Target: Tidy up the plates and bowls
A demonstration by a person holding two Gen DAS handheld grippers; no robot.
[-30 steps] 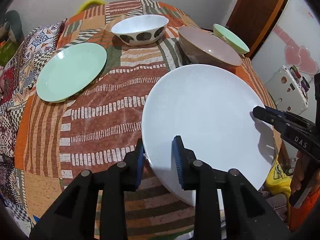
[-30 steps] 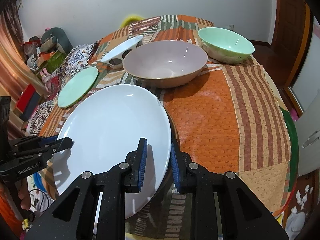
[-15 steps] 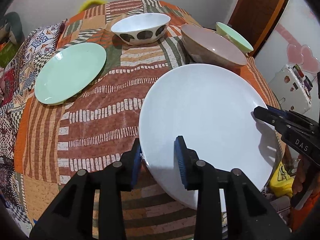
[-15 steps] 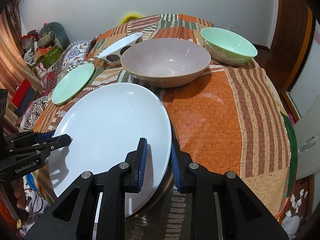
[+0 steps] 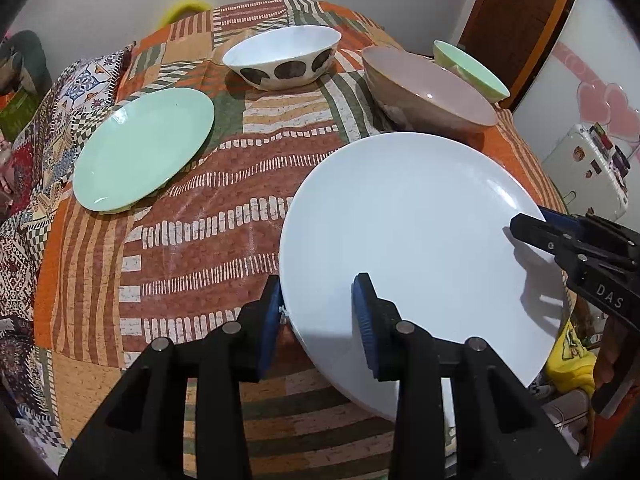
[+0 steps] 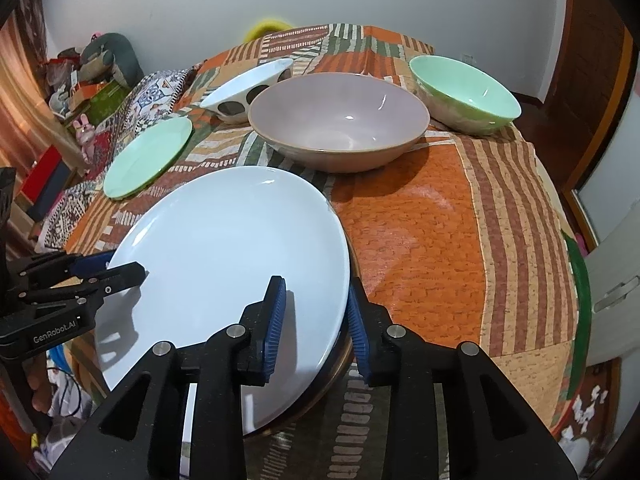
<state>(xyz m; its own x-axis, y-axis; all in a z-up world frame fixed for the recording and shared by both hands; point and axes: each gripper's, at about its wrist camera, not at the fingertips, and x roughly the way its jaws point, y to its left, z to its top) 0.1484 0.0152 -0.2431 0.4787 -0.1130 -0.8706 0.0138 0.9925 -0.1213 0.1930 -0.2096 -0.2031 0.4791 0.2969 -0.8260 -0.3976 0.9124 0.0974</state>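
Large round white ceramic plate (image 5: 416,248) lying at near table (image 5: 200,240) edge, overhanging. Stiff, glossy, slippery, breakable. Left gripper (image 5: 318,312) and right gripper (image 6: 314,320) straddling opposite rims, jaws just opening, pads slack. Rim being best hold.

White plate (image 5: 420,240) underside hidden (tablecloth beneath).

A patchwork cloth (image 6: 440,240) in orange, brown, green and cream stripes covers the tabletop to its edges. Beyond the right edge stands a white fridge (image 5: 588,168) with magnets, under pink heart stickers (image 5: 600,96). A wooden door (image 5: 516,20) is behind it. Stuffed toys (image 6: 100,60) crowd the far left corner.
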